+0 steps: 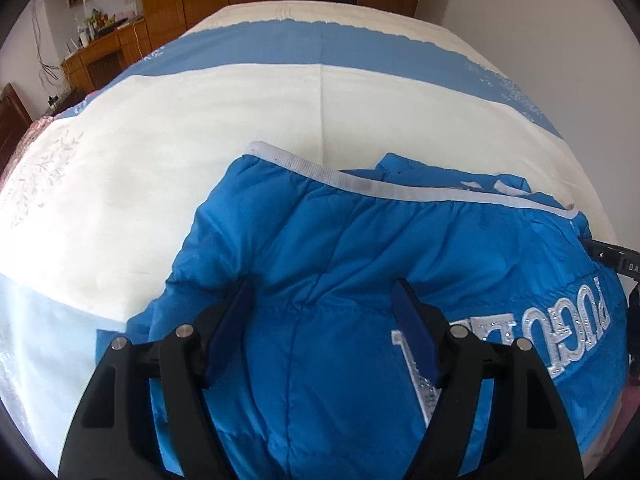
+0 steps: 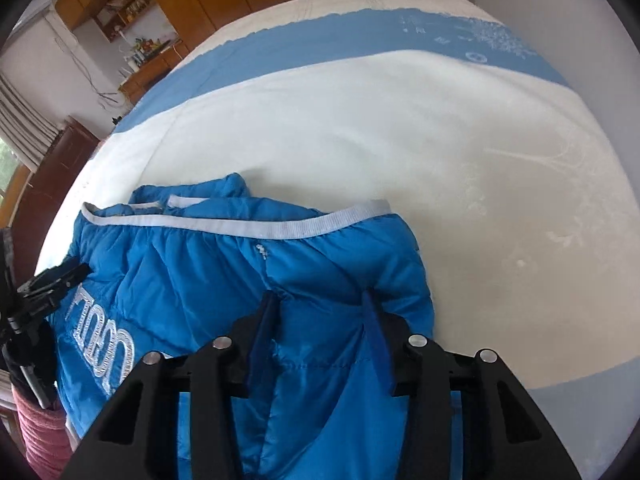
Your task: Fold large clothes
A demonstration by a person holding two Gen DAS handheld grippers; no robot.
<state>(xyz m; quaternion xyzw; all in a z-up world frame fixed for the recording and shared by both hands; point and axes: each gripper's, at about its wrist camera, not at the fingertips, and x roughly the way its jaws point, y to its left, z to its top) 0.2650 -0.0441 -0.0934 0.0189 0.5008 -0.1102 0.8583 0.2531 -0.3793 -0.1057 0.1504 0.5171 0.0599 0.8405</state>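
We are holding the jacket (image 1: pixel 340 248) bunched in both: left gripper (image 1: pixel 324 292) and right gripper (image 2: pixel 318 300) clamped, white hem (image 2: pixel 304 226) running crosswise in mid-frame above them.

My right gripper (image 2: pixel 318 300) points down at the blue padded jacket (image 2: pixel 224 272) lying on the white-and-blue bedspread (image 2: pixel 360 128). A bunched ridge of jacket fabric sits between my fingers (image 2: pixel 376 332); contact cannot be confirmed. The left gripper (image 2: pixel 52 280) shows at the jacket's left edge.
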